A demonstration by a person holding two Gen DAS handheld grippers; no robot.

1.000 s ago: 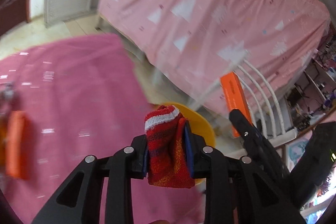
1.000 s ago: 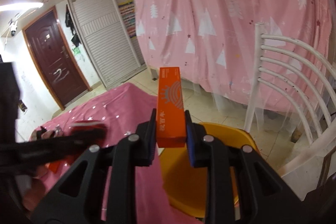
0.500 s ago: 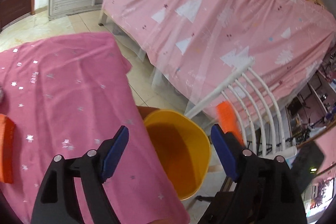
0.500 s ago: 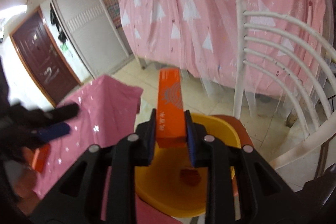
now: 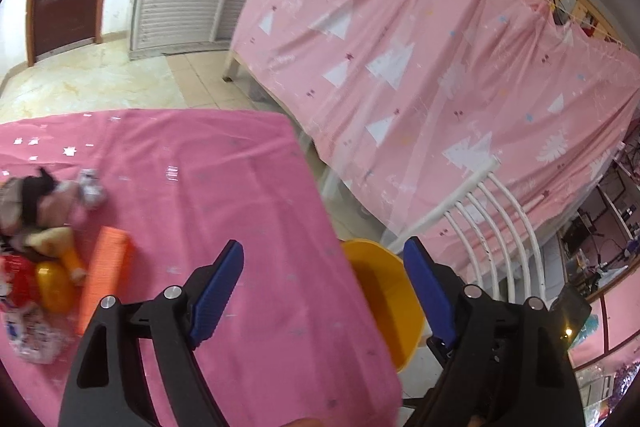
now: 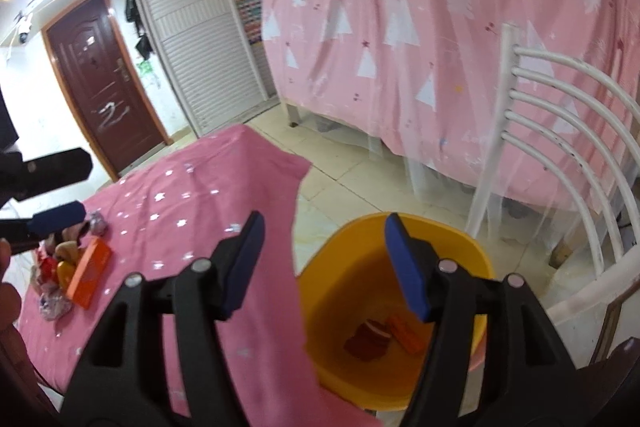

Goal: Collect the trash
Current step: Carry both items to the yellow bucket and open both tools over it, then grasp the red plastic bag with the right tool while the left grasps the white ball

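Right gripper [image 6: 324,263] over bin [image 6: 472,251] (fingers spread), empty

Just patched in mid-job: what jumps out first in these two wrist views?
The yellow bin on the floor beside the pink-covered table stands out, with a red sock and an orange box lying at its bottom. Both the right gripper and left gripper are open and empty. A pile of trash, including another orange box, waits at the table's left.

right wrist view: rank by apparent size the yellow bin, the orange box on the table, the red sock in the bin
1. yellow bin
2. orange box and red sock: look alike, and they sit at different distances from the camera, so unranked.
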